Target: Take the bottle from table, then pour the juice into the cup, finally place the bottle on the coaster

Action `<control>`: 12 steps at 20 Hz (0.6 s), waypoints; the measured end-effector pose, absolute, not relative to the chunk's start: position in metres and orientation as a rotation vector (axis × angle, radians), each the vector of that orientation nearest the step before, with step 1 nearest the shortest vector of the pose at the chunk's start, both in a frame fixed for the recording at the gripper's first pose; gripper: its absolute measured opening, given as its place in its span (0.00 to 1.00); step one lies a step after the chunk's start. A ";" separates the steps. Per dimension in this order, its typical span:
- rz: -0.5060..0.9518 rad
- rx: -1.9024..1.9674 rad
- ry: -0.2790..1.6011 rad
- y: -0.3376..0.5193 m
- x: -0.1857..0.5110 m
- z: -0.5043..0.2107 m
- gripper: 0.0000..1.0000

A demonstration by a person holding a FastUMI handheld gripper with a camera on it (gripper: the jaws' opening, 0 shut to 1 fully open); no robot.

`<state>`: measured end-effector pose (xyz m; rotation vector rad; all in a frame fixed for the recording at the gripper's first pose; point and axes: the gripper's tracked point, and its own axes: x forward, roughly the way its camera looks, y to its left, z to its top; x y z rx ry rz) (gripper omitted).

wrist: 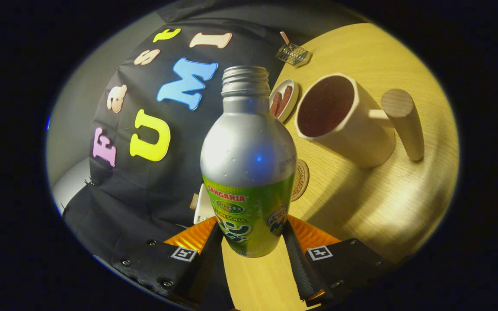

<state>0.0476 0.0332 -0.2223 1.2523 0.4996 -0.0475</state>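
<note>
My gripper (252,242) is shut on the bottle (249,164), both fingers pressing its green lower body. The bottle is silver on top with an open threaded neck and no cap, and the whole scene appears tilted. Beyond the bottle and to the right stands a cream cup (344,121) with a round wooden handle; its inside looks dark. A round brown coaster (301,179) lies on the wooden table (383,198), partly hidden behind the bottle, between the bottle and the cup.
A small white dish (284,100) holding dark brown pieces sits just beyond the bottle's neck, beside the cup. Farther off is a small wire basket (293,53). A white card-like object (203,206) shows left of the bottle near the booth's black wall.
</note>
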 end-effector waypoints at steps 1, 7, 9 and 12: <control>-0.059 1.270 0.505 0.032 0.048 -0.225 0.78; -0.083 1.388 0.490 0.031 0.051 -0.225 0.78; -0.079 1.412 0.503 0.037 0.051 -0.226 0.78; -0.070 1.454 0.507 0.039 0.052 -0.224 0.78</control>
